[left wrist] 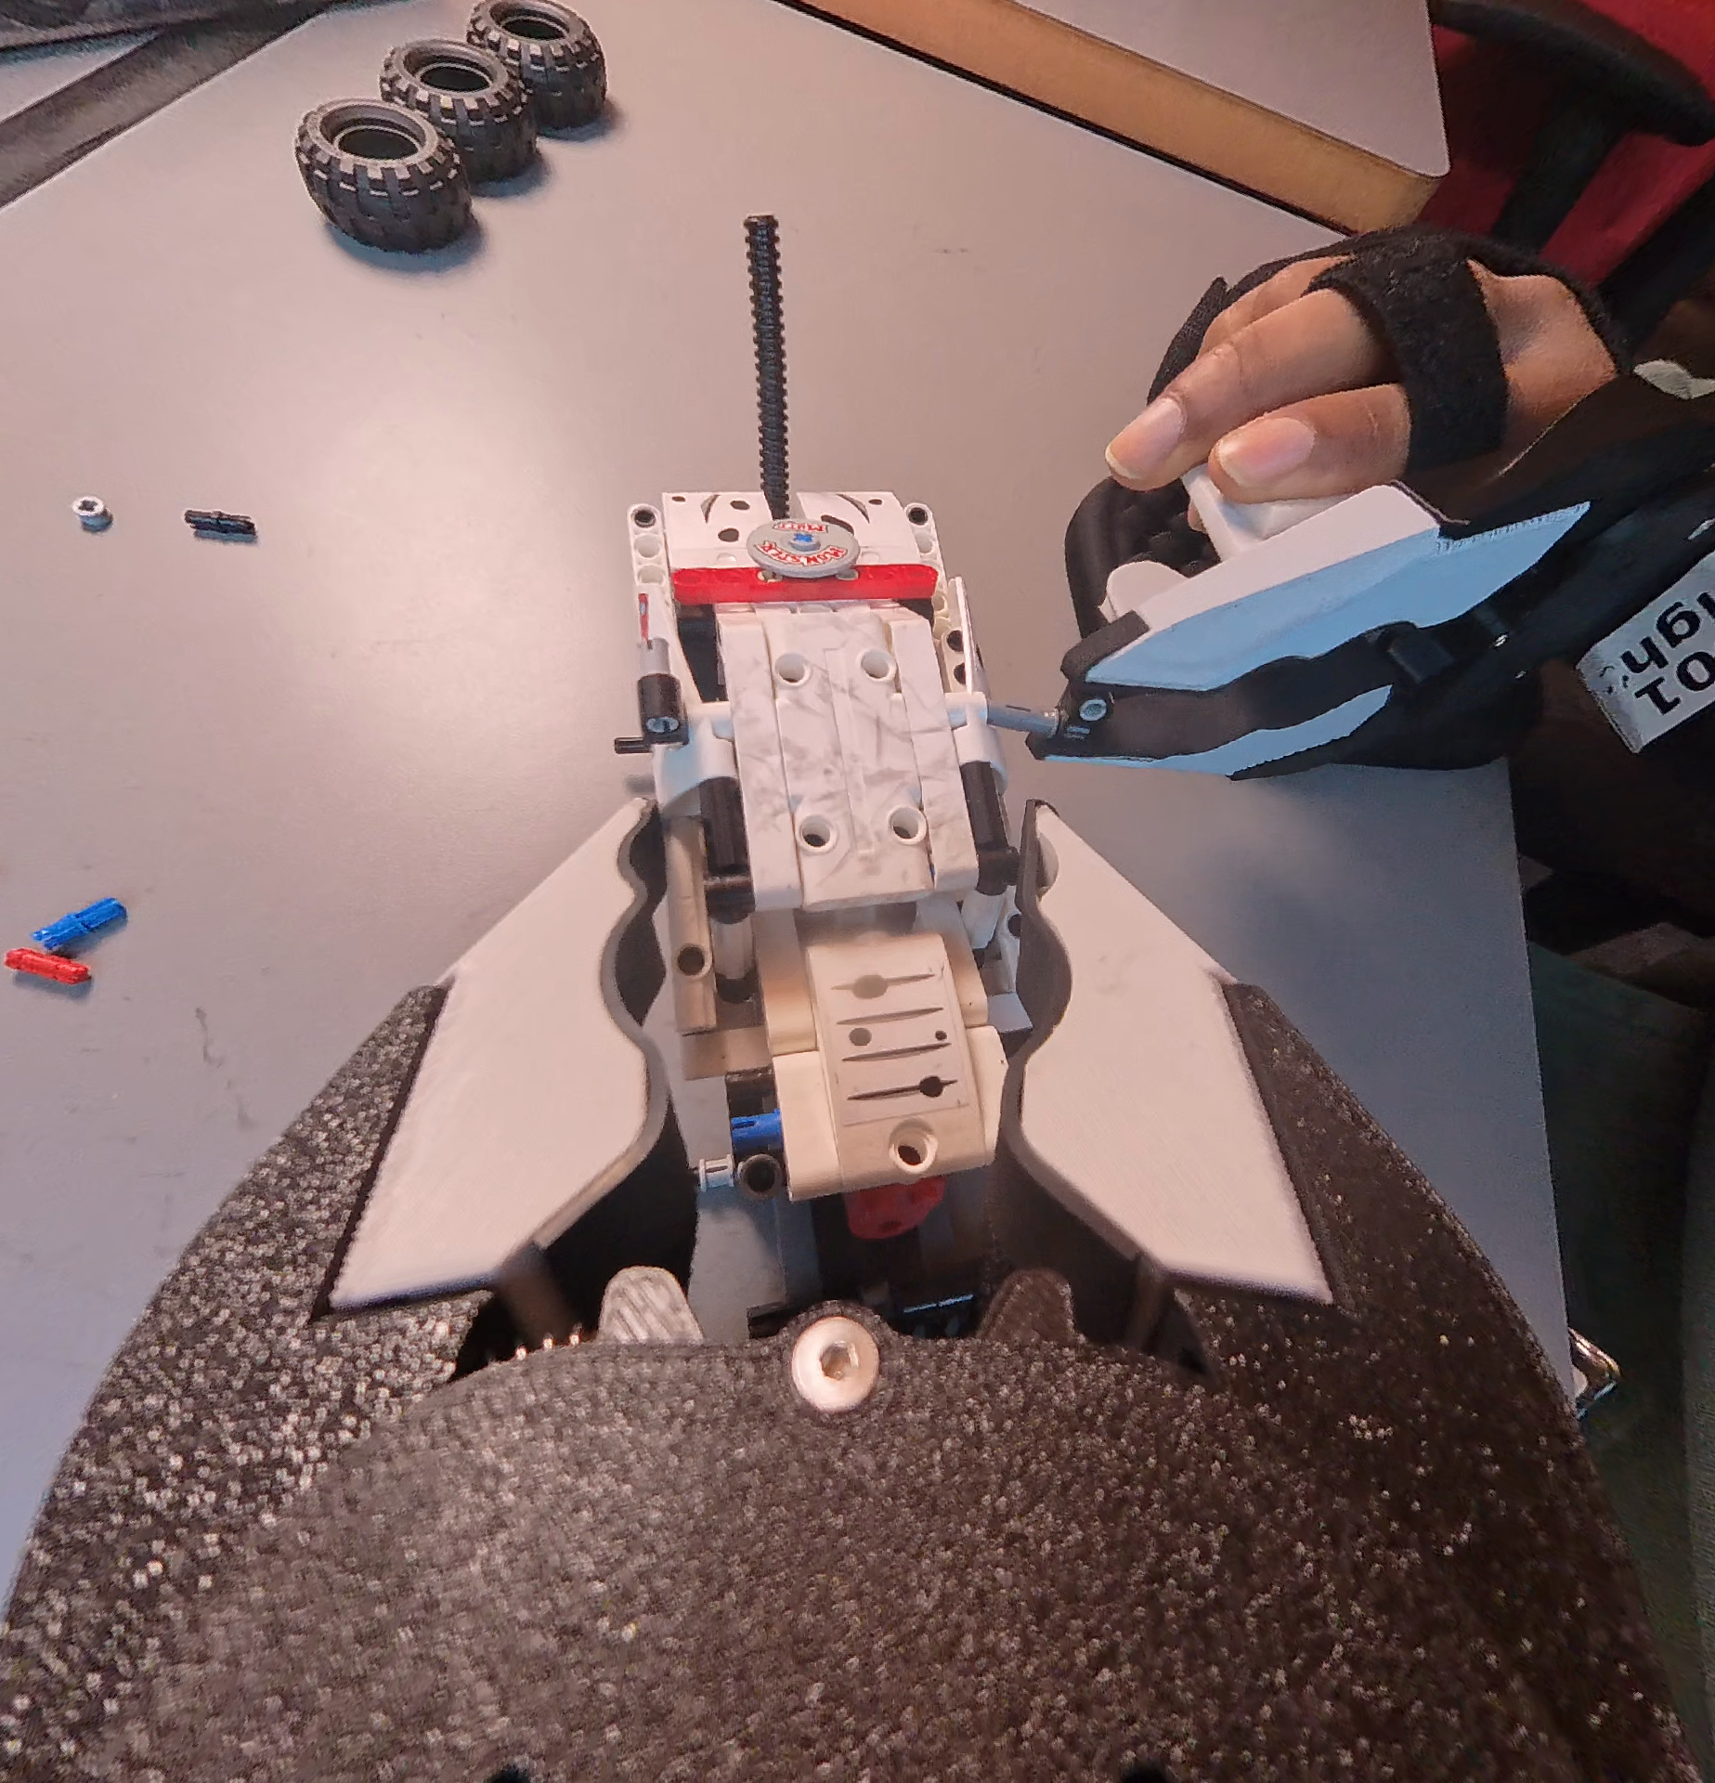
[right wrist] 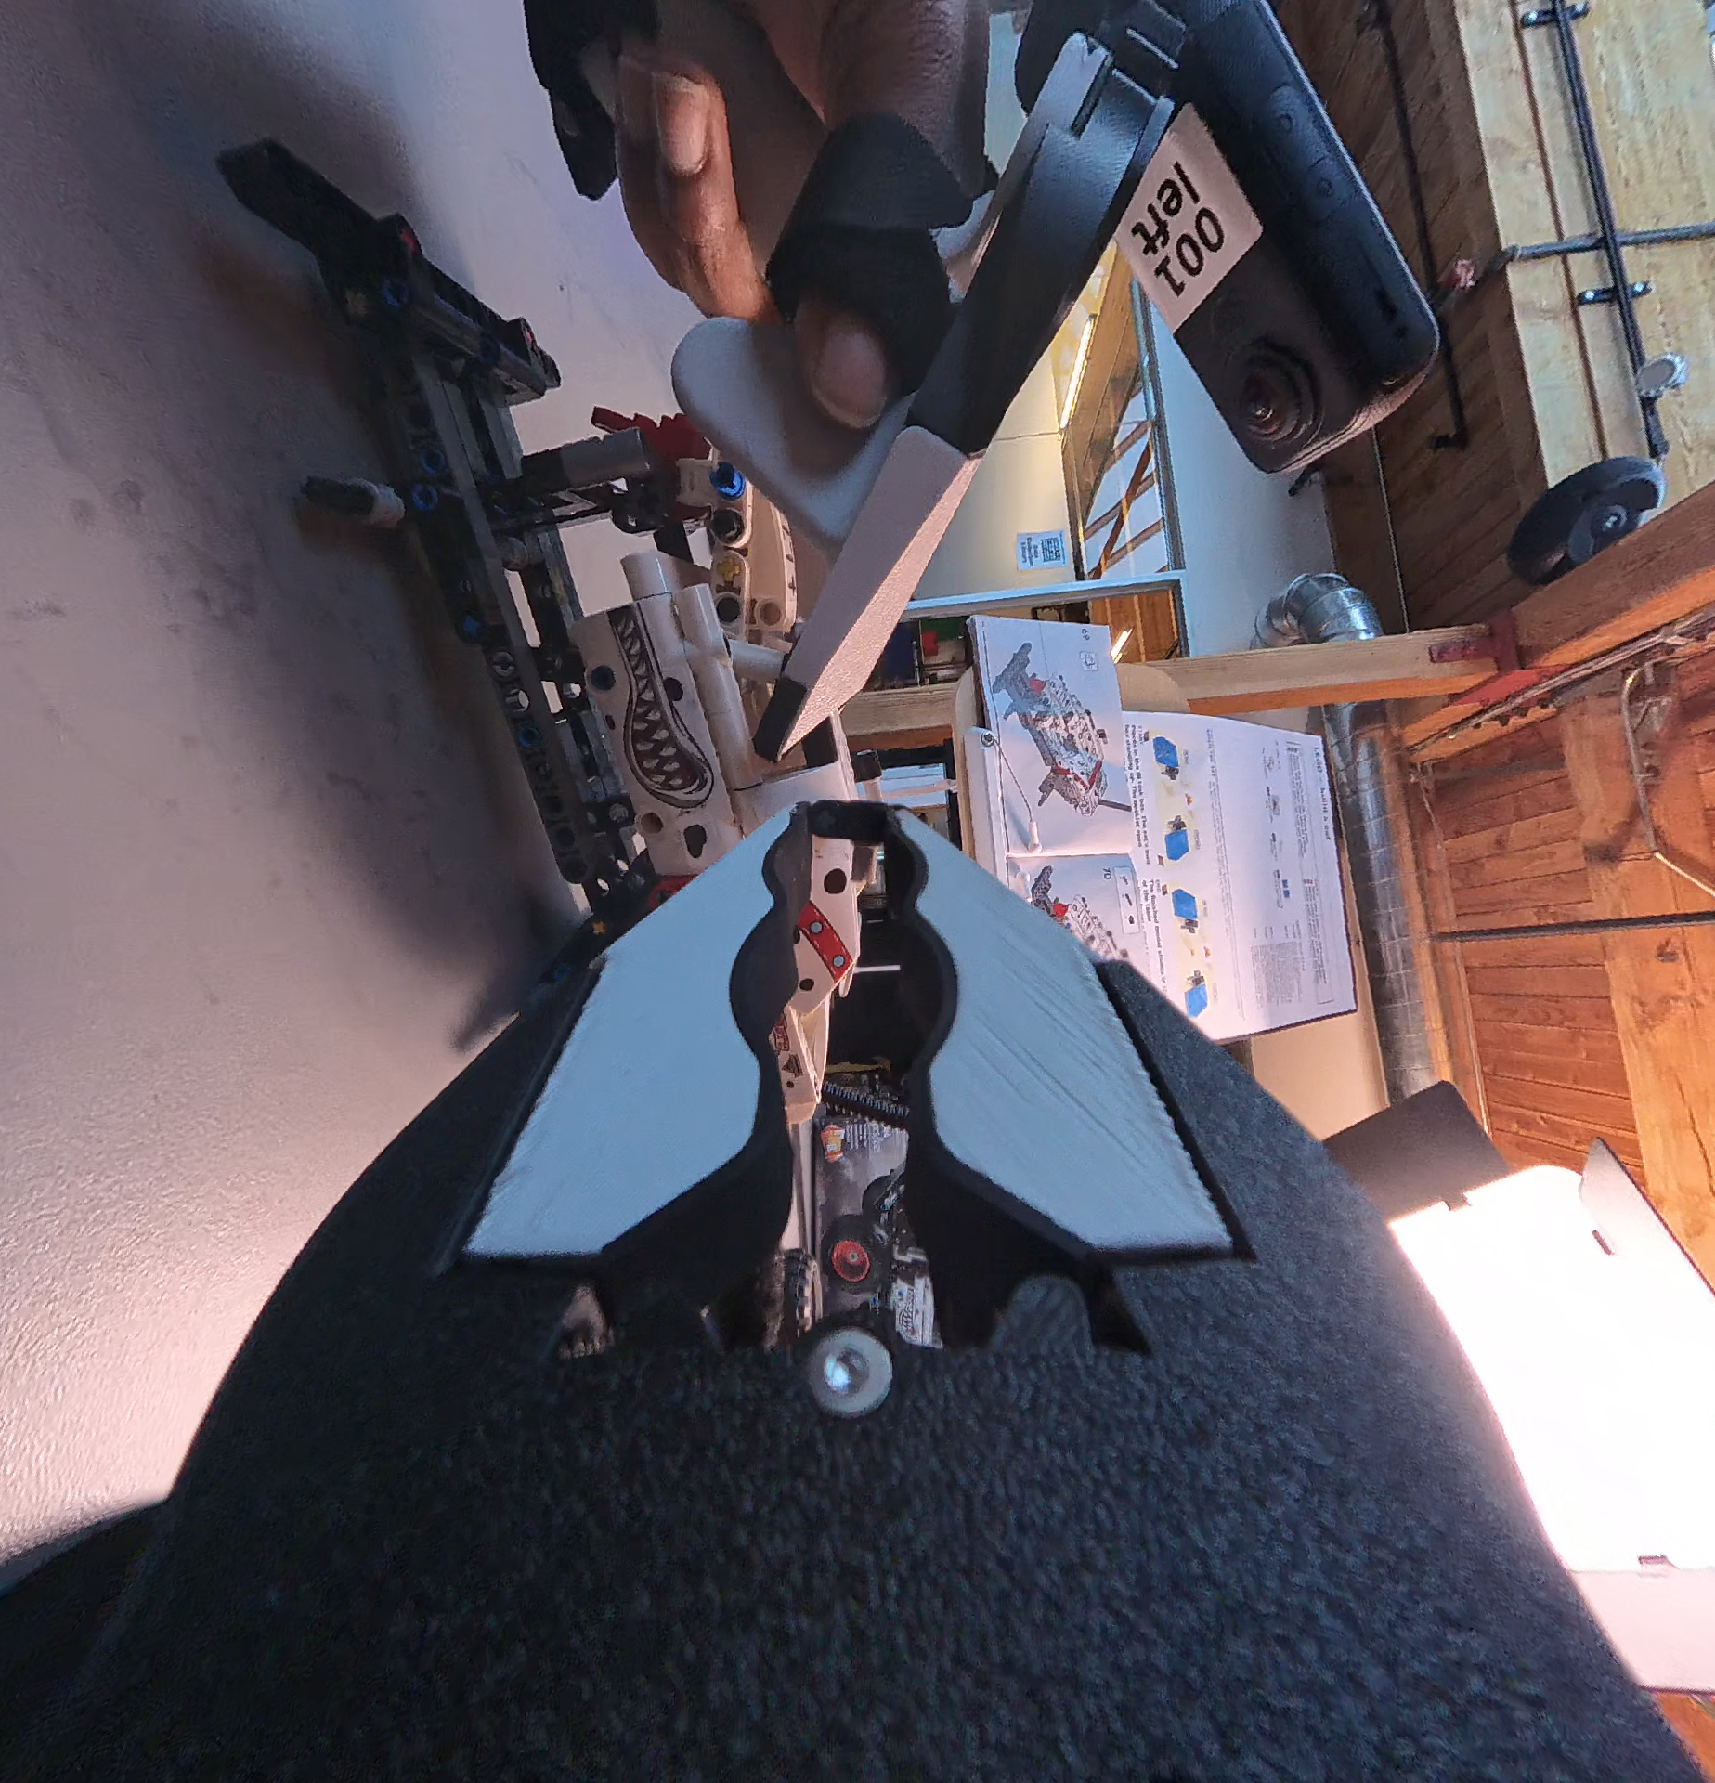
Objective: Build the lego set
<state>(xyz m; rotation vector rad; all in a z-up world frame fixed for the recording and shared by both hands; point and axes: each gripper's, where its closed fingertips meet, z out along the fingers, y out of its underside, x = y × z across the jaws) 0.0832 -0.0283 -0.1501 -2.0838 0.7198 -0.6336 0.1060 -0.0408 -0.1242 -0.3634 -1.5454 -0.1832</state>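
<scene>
Two grippers met at the white lego model (left wrist: 834,868) near the counter's (left wrist: 352,627) right edge. The left gripper (left wrist: 839,830) had its jaws clamped on the model's sides; the right gripper (left wrist: 1061,738) pinched a grey axle (left wrist: 1022,719) sticking from its flank (jaws nearly together). Three black tires (left wrist: 448,121) sat by the far-left corner.

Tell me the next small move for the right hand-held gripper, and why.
Probably push the small grey pin further into the white toy truck. The right hand-held gripper pinches the pin at the truck's side, still sticking out, while the left hand-held gripper clamps the body steady.
</scene>
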